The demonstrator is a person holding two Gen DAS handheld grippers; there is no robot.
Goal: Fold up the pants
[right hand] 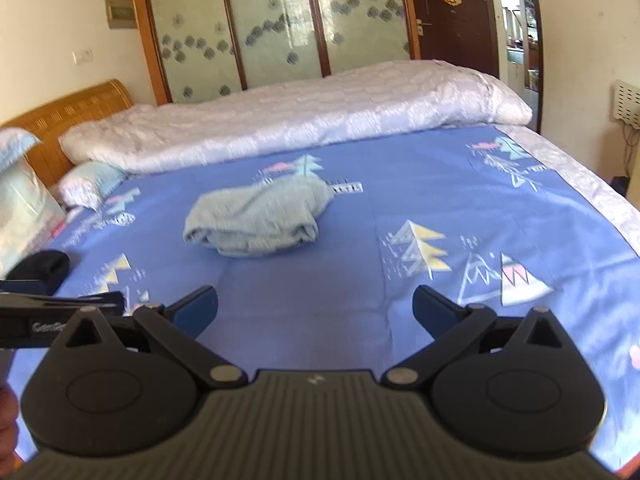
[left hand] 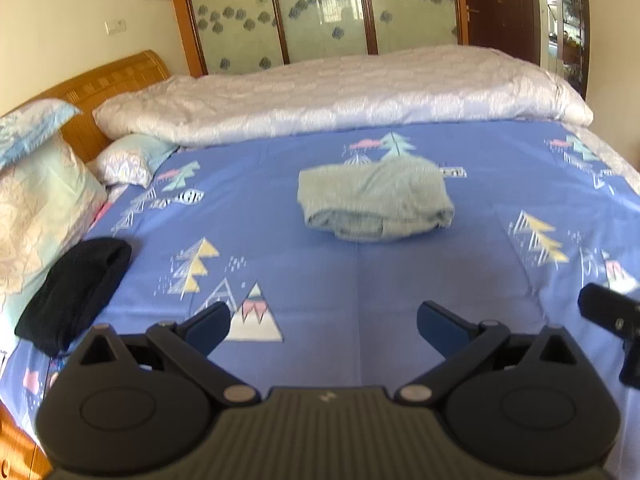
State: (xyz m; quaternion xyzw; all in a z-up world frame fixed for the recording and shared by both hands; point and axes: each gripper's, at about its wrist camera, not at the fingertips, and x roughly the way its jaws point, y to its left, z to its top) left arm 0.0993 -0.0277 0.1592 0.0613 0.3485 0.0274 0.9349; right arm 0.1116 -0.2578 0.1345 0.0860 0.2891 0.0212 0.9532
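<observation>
The pale green-grey pants (left hand: 374,200) lie folded into a compact bundle in the middle of the blue patterned bed sheet (left hand: 360,280). They also show in the right wrist view (right hand: 260,222), left of centre. My left gripper (left hand: 324,326) is open and empty, held above the sheet well short of the pants. My right gripper (right hand: 316,310) is open and empty too, likewise back from the bundle. Part of the right gripper shows at the right edge of the left wrist view (left hand: 612,320), and the left gripper shows at the left edge of the right wrist view (right hand: 60,312).
A folded black garment (left hand: 76,292) lies at the sheet's left side near the pillows (left hand: 44,208). A rolled white quilt (left hand: 340,96) runs along the far side of the bed. A wooden headboard (left hand: 116,76) and wardrobe doors (left hand: 320,12) stand behind.
</observation>
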